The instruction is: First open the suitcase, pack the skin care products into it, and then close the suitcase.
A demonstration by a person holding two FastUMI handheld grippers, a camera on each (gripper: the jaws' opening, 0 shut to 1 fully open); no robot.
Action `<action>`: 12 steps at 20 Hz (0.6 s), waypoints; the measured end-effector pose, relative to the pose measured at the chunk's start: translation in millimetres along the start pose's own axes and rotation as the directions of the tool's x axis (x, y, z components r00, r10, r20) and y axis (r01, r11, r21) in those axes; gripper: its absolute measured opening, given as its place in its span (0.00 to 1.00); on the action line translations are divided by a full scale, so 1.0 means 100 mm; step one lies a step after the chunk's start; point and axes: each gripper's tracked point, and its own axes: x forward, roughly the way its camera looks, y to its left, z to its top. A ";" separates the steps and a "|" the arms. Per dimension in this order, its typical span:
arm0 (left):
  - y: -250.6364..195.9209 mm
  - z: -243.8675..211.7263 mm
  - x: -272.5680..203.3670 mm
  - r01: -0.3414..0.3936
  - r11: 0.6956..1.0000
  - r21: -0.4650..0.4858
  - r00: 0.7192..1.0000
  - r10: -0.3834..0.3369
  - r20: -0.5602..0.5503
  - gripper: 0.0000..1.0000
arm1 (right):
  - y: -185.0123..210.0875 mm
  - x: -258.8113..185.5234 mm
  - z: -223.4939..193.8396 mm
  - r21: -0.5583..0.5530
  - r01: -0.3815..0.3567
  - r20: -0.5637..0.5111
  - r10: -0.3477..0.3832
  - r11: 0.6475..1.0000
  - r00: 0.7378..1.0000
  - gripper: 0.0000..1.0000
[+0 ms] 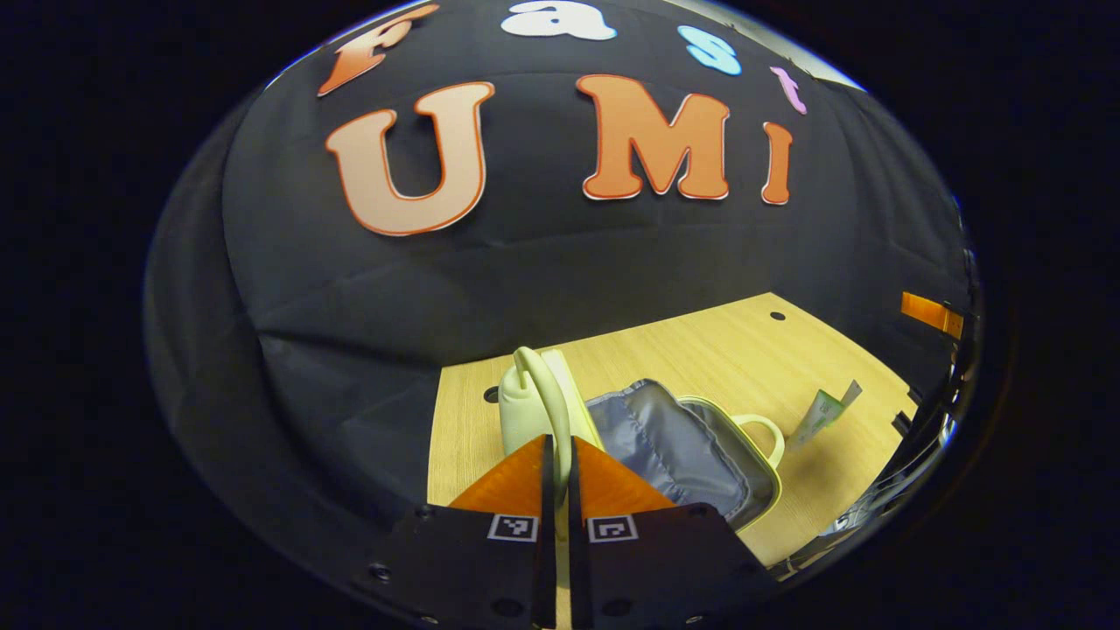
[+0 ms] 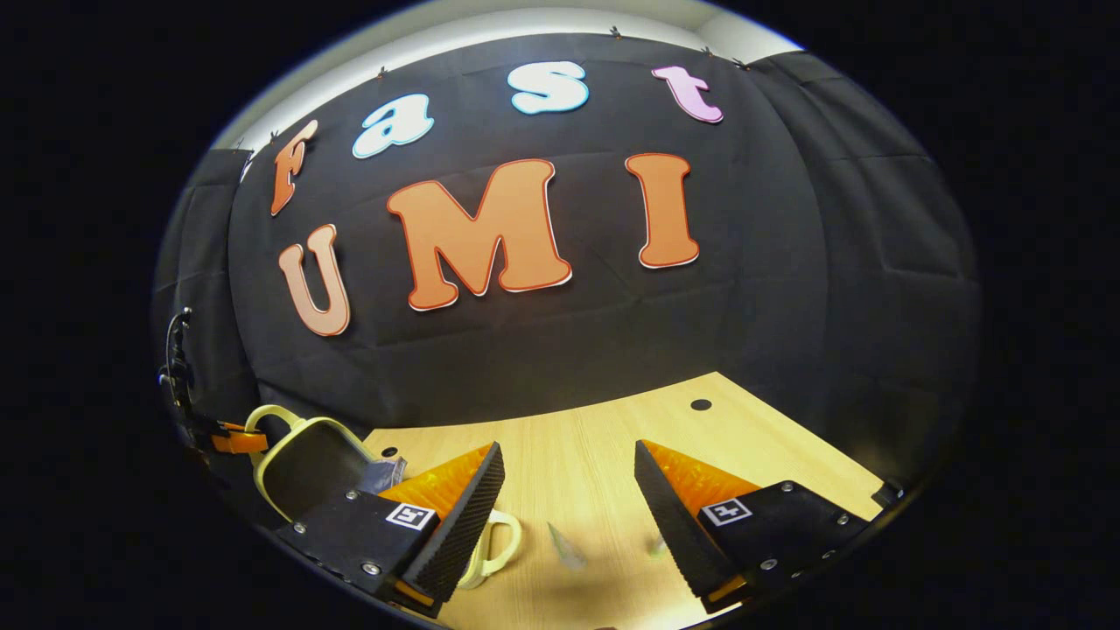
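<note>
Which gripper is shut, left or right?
The left gripper: its fingers meet on the raised suitcase lid's edge. The right gripper stands wide open over the table.

The left gripper view sits low and close behind the open suitcase (image 1: 674, 437), facing the booth's back wall across the wooden table (image 1: 717, 350). The right gripper view faces the same wall from right of the suitcase (image 2: 306, 464), somewhat higher. Both share suitcase, table and wall.

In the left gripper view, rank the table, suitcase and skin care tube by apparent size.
1. Table.
2. Suitcase, lying open.
3. Skin care tube, farther from the camera than the suitcase, so its smallness is partly distance.
</note>
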 end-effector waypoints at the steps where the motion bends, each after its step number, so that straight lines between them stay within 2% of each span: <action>1: 0.10 -0.08 0.03 0.000 1.000 -0.021 1.000 -0.001 -0.009 0.06 | 0.04 -0.04 0.01 0.002 0.005 0.005 -0.005 1.000 1.000 0.95; 7: 0.83 -0.60 0.17 -0.049 0.989 -0.137 0.997 0.039 -0.073 0.06 | 0.15 -0.16 0.01 -0.004 0.050 0.016 -0.050 0.999 0.999 0.95; 12: 1.32 -1.19 0.38 -0.071 0.969 -0.237 0.987 0.033 -0.158 0.06 | 0.29 -0.16 -0.01 -0.040 0.074 0.020 -0.073 0.996 0.997 0.94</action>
